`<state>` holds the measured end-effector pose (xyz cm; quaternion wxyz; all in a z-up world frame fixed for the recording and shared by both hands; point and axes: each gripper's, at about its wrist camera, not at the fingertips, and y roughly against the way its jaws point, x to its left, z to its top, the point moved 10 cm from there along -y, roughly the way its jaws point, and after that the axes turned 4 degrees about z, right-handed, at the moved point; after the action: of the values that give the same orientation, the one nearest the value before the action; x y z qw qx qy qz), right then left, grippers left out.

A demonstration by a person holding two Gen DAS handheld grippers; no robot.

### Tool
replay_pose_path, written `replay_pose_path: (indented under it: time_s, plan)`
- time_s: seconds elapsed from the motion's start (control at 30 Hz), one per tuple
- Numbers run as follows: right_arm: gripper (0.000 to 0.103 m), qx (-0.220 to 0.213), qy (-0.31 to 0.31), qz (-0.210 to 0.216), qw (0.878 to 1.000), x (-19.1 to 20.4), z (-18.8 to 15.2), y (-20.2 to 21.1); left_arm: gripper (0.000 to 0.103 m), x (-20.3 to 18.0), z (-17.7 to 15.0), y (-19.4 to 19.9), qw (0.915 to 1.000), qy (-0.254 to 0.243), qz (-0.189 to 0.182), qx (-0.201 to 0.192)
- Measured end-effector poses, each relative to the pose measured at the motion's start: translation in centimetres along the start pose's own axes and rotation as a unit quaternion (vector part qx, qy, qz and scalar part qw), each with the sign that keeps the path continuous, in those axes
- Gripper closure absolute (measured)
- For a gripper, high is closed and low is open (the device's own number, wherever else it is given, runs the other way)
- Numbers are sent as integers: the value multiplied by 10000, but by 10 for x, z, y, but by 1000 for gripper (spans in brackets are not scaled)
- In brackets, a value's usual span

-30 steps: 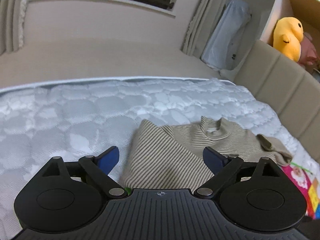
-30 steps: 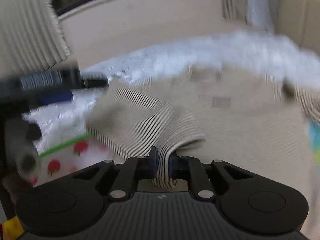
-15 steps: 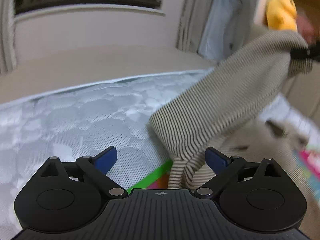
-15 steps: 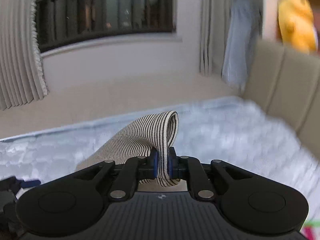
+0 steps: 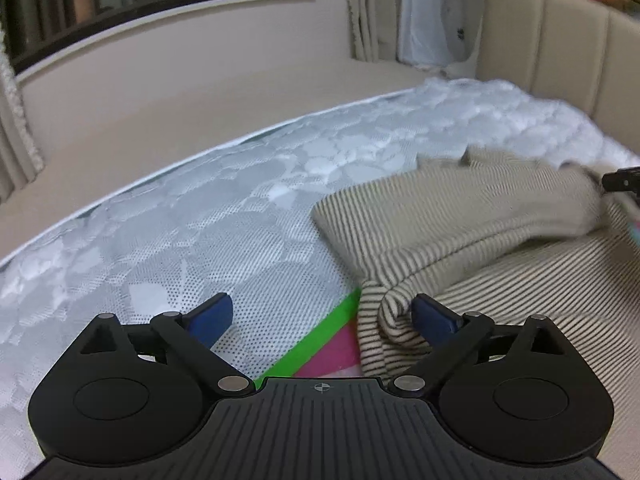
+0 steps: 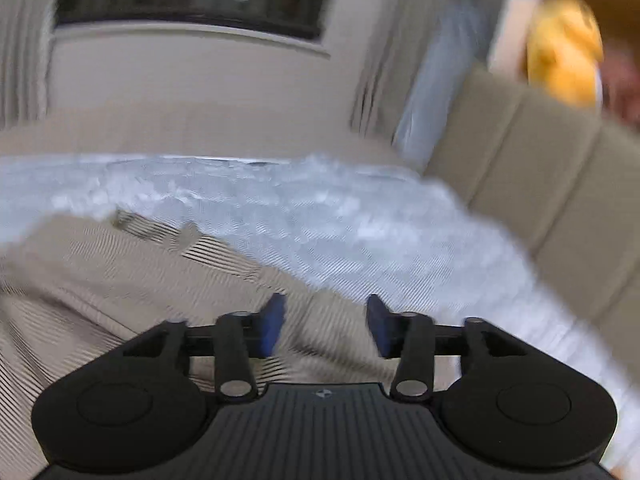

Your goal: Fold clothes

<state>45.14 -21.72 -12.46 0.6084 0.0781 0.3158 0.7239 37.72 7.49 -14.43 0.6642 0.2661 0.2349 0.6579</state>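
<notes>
A beige striped sweater [image 5: 480, 224] lies on the white quilted mattress [image 5: 200, 220], with one part folded over the body. My left gripper [image 5: 322, 320] is open and empty at the sweater's near left edge, its right finger against a fold. My right gripper [image 6: 325, 326] is open just above the sweater [image 6: 100, 280], with nothing between its pads; this view is blurred. The right gripper's tip shows at the right edge of the left wrist view [image 5: 622, 180].
A mat with green and pink print [image 5: 320, 340] lies under the sweater's near edge. A padded beige headboard [image 5: 560, 40] stands at the right, with a yellow plush toy [image 6: 564, 44] above it. Curtains and a window are behind the bed.
The right gripper carried a part of the sweater up and across, laid it down on the body and opened. The left gripper stayed open and moved closer to the sweater's edge.
</notes>
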Motion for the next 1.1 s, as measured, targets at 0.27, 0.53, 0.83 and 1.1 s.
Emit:
replay_pose_path:
  time_s: [0.27,0.53,0.83,1.1]
  plan:
    - [64,800,-61,-578,9951,-6,-30,-65,1,-6,18,19,9921,884,-860,-215]
    - [94,-381,-1165,-315,9920,-56,80,19,1,33,26,12,9851,1599,-588,-219]
    - [94,-1177,-1143,1605,9733,76,189,104,0,69,36,17,9722,2295,-403,-230]
    - [94,-571,-809,1878,9772,166,172,75,0,116,33,24,9576,2865,-261,-177]
